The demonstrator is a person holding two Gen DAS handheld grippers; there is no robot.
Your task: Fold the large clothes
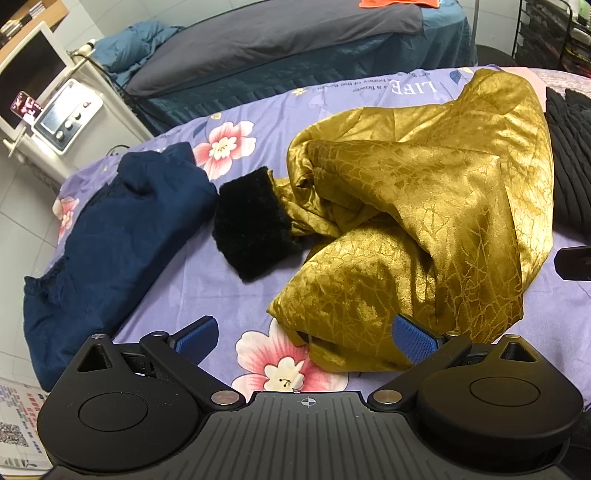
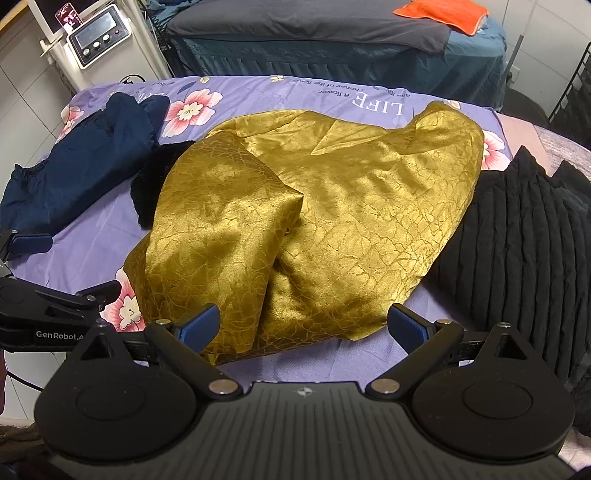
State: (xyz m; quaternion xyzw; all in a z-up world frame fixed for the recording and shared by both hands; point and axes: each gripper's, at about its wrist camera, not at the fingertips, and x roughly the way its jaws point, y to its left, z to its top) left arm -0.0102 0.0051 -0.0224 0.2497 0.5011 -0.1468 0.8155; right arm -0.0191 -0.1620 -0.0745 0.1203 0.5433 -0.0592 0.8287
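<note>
A shiny gold garment (image 1: 424,206) with a black furry cuff (image 1: 251,225) lies crumpled on the purple floral sheet (image 1: 207,280). It fills the middle of the right wrist view (image 2: 314,221), where the cuff (image 2: 155,184) peeks out at its left. My left gripper (image 1: 308,338) is open and empty, just before the garment's near hem. My right gripper (image 2: 303,326) is open and empty over the garment's near edge. The left gripper also shows at the left edge of the right wrist view (image 2: 55,266).
A folded navy garment (image 1: 110,243) lies at the left of the sheet. A black ribbed garment (image 2: 517,240) lies at the right. Behind stand a dark blue bed (image 2: 332,44) with an orange cloth (image 2: 443,14) and a white machine (image 2: 96,37).
</note>
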